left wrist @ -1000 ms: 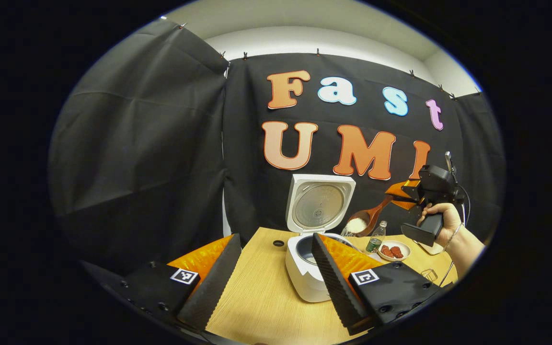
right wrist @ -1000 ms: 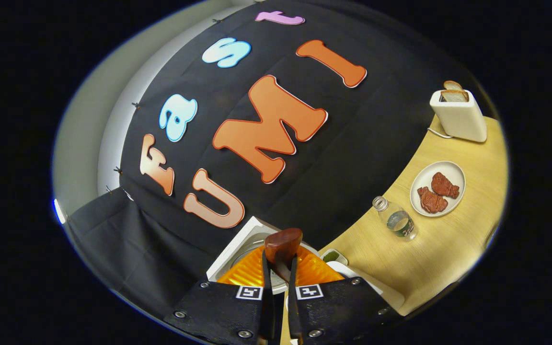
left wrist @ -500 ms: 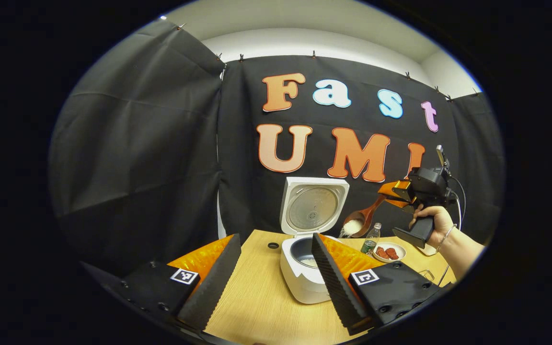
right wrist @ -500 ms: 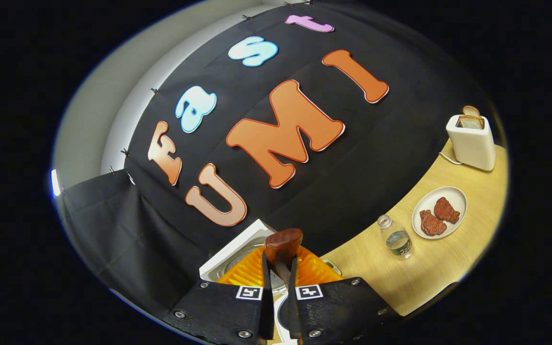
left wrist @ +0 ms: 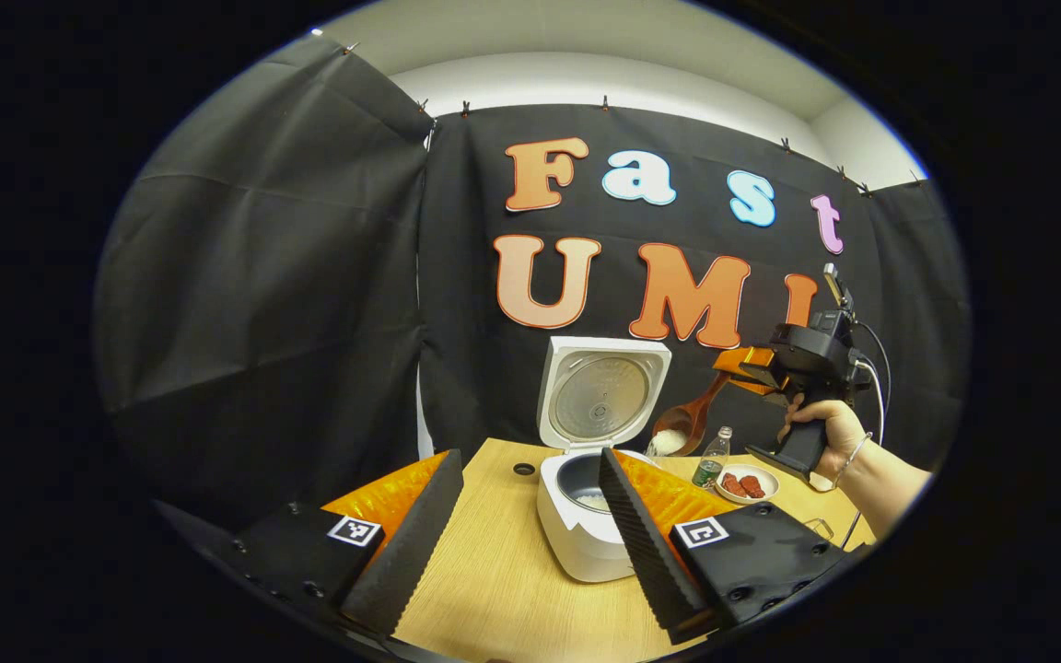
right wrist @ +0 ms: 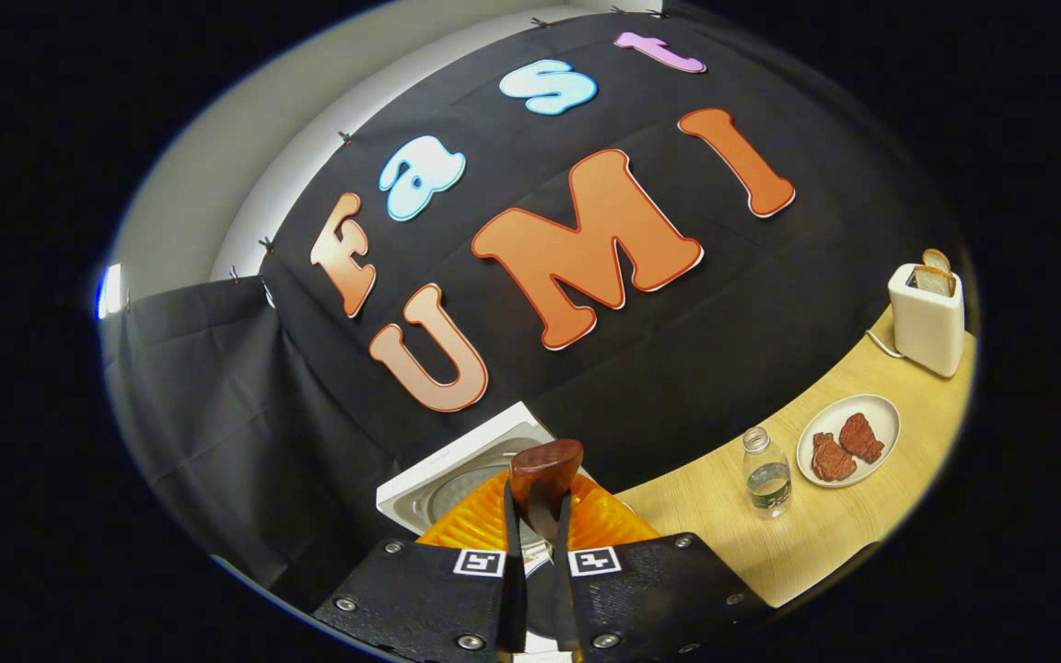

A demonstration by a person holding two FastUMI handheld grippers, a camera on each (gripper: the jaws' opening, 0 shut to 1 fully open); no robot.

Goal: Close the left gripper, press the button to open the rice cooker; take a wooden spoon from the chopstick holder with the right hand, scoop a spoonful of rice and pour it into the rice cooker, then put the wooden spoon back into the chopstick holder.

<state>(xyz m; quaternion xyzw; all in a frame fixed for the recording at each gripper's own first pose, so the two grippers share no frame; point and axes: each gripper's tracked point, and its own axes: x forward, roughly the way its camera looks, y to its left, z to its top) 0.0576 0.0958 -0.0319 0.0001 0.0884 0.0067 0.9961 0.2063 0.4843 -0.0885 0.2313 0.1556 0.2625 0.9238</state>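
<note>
The white rice cooker (left wrist: 577, 539) stands on the table with its lid (left wrist: 600, 394) up, a little rice in the pot. My left gripper (left wrist: 526, 543) is open in front of it, with nothing between its fingers. A hand (left wrist: 827, 431) holds my right gripper (left wrist: 735, 366) up at the right, shut on the handle of the wooden spoon (left wrist: 689, 419). The spoon tips down and rice spills off its bowl above the cooker's right rim. In the right gripper view my right gripper (right wrist: 538, 505) clamps the spoon handle (right wrist: 544, 471) above the cooker lid (right wrist: 457, 474).
On the wooden table (left wrist: 494, 589) right of the cooker stand a small bottle (left wrist: 705, 470) and a plate of red meat (left wrist: 745, 484). The right gripper view has the bottle (right wrist: 763, 474), the plate (right wrist: 848, 440) and a white toaster (right wrist: 928, 318) with bread farther right.
The right gripper rose slightly and rolled, tipping the spoon toward the cooker; the rice heap now slides off its bowl. The left gripper stayed open and nearly still.
</note>
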